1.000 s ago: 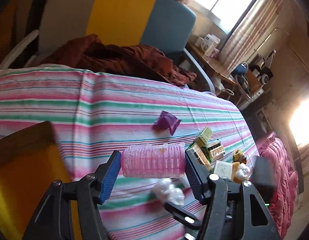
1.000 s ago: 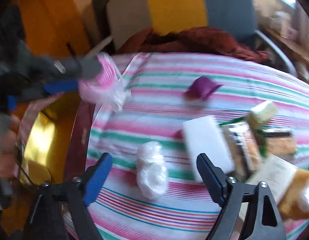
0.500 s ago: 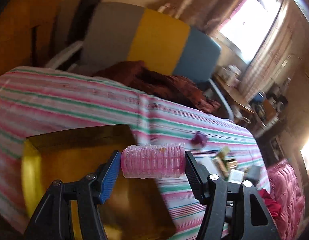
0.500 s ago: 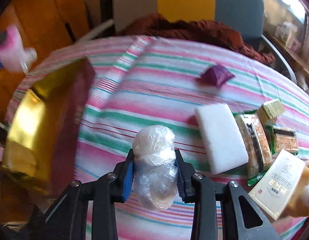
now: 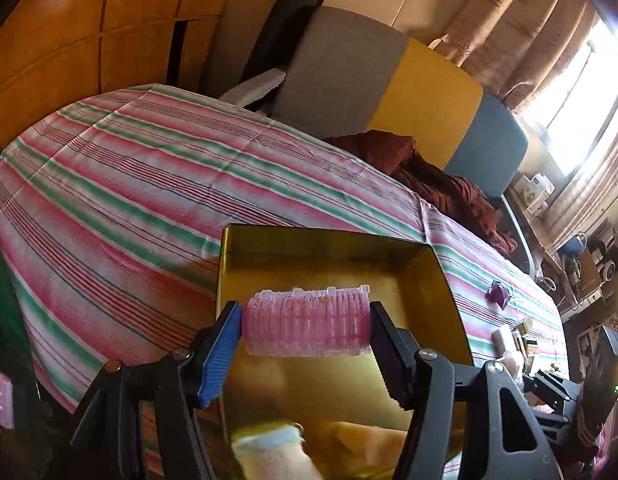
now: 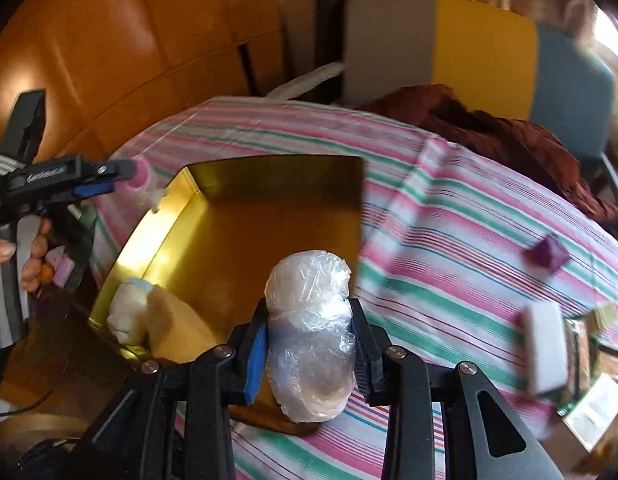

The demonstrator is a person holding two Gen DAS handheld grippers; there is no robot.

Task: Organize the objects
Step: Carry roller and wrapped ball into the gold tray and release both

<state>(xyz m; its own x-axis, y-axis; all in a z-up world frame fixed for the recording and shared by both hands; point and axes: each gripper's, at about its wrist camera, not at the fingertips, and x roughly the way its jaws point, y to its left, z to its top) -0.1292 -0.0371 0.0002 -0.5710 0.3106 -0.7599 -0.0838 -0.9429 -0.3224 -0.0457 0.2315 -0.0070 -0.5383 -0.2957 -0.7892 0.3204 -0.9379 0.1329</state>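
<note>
Two things lie in the gold box (image 6: 269, 184) on the striped counter (image 6: 449, 216): a white lump (image 6: 127, 312) and a tan piece (image 6: 177, 320) beside it. Over the box, the left hand-held gripper (image 5: 305, 328) squeezes a pink hair roller (image 5: 307, 322) by its ends. At the box's near edge, the right hand-held gripper (image 6: 309, 344) is closed tight on a plastic-wrapped bundle (image 6: 309, 332).

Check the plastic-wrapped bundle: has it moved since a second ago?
Yes. The right gripper lifted the plastic-wrapped bundle off the striped tablecloth toward the gold box.
</note>
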